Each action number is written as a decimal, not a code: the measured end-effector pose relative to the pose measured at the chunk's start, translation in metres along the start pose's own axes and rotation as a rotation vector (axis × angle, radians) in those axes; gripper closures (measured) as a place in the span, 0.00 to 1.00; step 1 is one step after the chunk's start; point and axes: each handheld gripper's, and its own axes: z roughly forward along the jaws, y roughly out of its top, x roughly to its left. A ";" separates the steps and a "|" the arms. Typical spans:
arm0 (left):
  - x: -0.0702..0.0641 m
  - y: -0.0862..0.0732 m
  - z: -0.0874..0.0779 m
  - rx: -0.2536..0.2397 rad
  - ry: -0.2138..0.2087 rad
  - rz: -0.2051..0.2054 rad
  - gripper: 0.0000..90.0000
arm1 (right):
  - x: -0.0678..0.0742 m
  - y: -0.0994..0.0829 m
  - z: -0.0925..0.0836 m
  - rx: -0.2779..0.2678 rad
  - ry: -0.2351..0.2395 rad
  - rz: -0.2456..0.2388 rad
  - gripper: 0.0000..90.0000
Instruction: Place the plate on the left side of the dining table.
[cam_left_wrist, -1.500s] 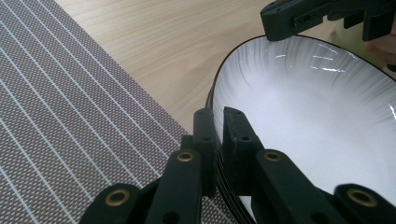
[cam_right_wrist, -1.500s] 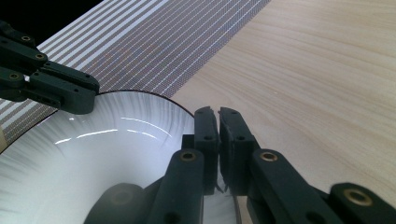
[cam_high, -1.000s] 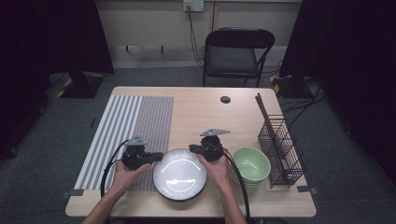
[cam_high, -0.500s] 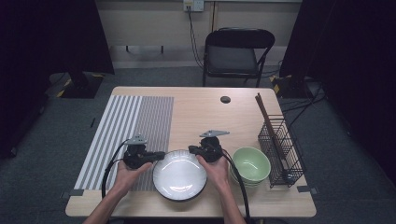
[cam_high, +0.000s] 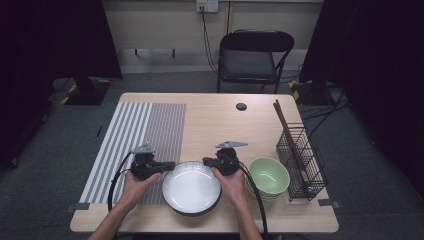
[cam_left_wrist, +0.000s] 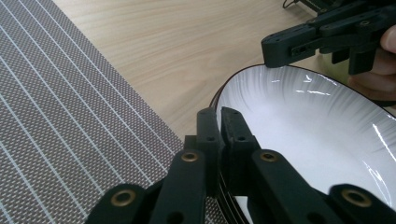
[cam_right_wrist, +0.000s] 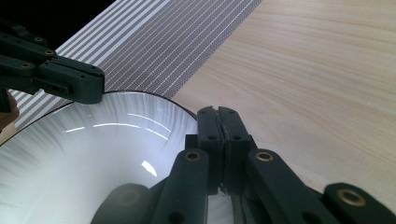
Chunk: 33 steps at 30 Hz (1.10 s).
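While both grippers are pinching its rim, the white bowl (cam_high: 192, 188) is sitting at the table's (cam_high: 220, 125) near edge, just left of the green bowl (cam_high: 269, 175) — this is what the high view is giving. The left gripper (cam_high: 168, 165) is clamping the white bowl's left rim, the right gripper (cam_high: 206, 161) its far-right rim; the wire rack (cam_high: 301, 161) is standing right of the green bowl.

The left gripper view is showing the left gripper (cam_left_wrist: 220, 122) with jaws pressed onto the dark-edged rim, the striped mat (cam_left_wrist: 60, 112) lying just left of the bowl (cam_left_wrist: 317, 130).

The right gripper view is showing the right gripper (cam_right_wrist: 218, 122) nipping the thin rim likewise, and the glossy glare inside the bowl (cam_right_wrist: 93, 158). It is looking stiff, glazed, slippery and breakable — best taken at opposite rims and kept level.
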 end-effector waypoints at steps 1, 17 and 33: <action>-0.001 0.000 0.001 0.014 0.009 0.011 0.93 | 0.001 0.000 -0.001 -0.004 0.000 0.002 0.98; -0.003 0.000 0.005 0.018 -0.004 0.021 0.95 | 0.004 -0.008 -0.005 -0.004 0.024 0.002 0.98; -0.002 0.001 0.002 0.031 -0.013 0.026 0.96 | 0.003 -0.019 -0.004 0.004 0.031 0.008 0.91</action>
